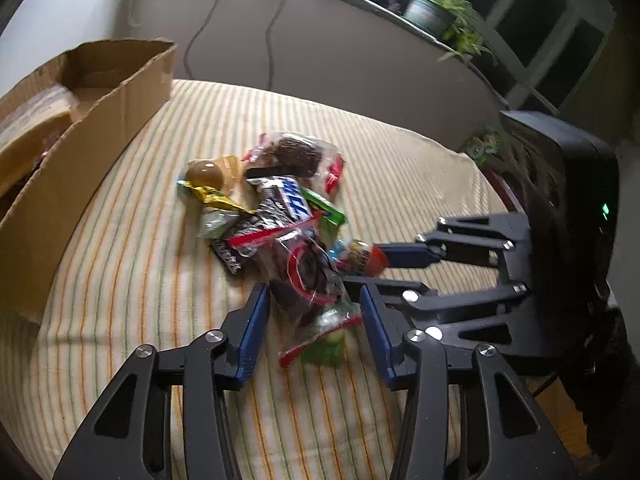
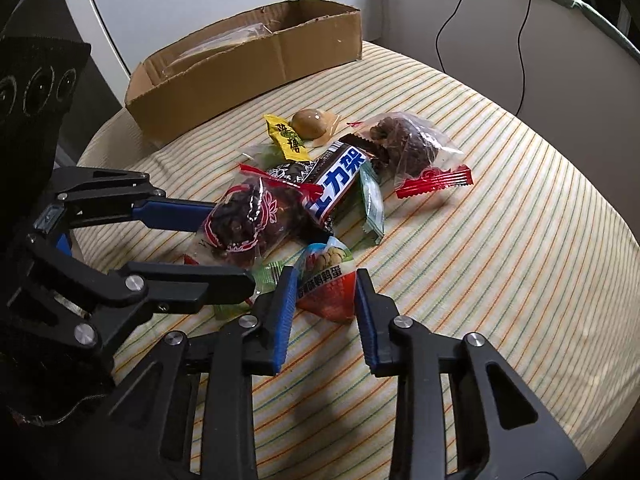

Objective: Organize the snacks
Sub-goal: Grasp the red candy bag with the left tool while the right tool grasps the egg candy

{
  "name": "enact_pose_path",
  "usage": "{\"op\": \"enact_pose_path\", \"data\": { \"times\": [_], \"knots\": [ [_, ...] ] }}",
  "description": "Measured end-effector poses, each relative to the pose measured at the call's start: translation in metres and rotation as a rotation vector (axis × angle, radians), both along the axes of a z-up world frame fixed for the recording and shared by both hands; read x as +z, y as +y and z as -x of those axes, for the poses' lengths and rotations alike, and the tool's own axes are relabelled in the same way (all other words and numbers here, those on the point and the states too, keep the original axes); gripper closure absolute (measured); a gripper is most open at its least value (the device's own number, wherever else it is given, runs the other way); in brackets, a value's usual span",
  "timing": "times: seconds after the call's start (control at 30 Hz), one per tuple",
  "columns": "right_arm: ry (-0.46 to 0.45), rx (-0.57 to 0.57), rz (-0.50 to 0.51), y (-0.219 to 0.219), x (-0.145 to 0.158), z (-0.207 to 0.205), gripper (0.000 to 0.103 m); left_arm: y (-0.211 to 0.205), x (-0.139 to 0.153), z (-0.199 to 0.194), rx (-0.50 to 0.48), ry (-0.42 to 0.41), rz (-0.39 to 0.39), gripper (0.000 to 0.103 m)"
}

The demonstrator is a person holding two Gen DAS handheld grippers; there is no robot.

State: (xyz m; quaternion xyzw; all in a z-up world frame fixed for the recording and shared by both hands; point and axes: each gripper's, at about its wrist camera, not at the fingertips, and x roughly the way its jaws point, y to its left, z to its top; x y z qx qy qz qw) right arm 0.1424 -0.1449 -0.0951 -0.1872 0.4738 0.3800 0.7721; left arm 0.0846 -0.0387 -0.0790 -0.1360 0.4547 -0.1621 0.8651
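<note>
Both grippers sit over one snack pile (image 2: 320, 192) on a striped tablecloth (image 2: 500, 260). Right gripper (image 2: 326, 304) has its blue pads on either side of a small red quail-egg packet (image 2: 330, 284) at the near edge of the pile; the pads look right at the packet's sides, but a firm pinch cannot be told, so jaws read as narrowed around it. Left gripper (image 1: 316, 320) straddles a clear bag of dark dried fruit with red print (image 1: 308, 276); its pads stand apart from the bag, jaws partly spread, nothing clamped. In the right wrist view one left finger (image 2: 176, 210) lies against that bag (image 2: 248, 220) and the other (image 2: 192, 286) passes over a green wrapper (image 2: 264, 276), just beside the quail-egg packet, so the two tools crowd each other. Farther into the pile: a blue-and-white chocolate bar (image 2: 336, 184), a pale green sachet (image 2: 372, 204), a yellow candy packet (image 2: 286, 138), a brown sealed egg (image 2: 312, 123), and a second clear bag of dark fruit with a red seal (image 2: 412, 148) on the pile's far right. Behind the pile an open cardboard box (image 2: 248, 64) stands apart from it, with clear plastic packets inside (image 2: 224, 44), contents unclear. A potted plant (image 1: 436, 4) sits on a ledge beyond the pile, and black cables (image 2: 524, 32) hang down the wall.
</note>
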Motion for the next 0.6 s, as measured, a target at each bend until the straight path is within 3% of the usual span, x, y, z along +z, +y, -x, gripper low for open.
{"op": "enact_pose_path", "data": {
  "times": [0.17, 0.23, 0.33, 0.6],
  "knots": [
    [-0.004, -0.002, 0.003, 0.0, 0.0, 0.001, 0.074, 0.004, -0.001, -0.005, 0.014, 0.009, 0.0, 0.057],
    [-0.006, -0.002, 0.004, 0.0, 0.0, 0.001, 0.074, 0.003, -0.002, -0.005, 0.013, 0.009, -0.007, 0.065],
    [-0.004, -0.004, 0.002, -0.001, 0.001, 0.001, 0.075, 0.003, 0.0, -0.003, 0.012, -0.002, -0.008, 0.07],
    [-0.017, -0.028, -0.02, -0.008, 0.007, 0.002, 0.08, 0.009, 0.009, 0.006, 0.017, -0.036, -0.006, 0.073]
  ]
}}
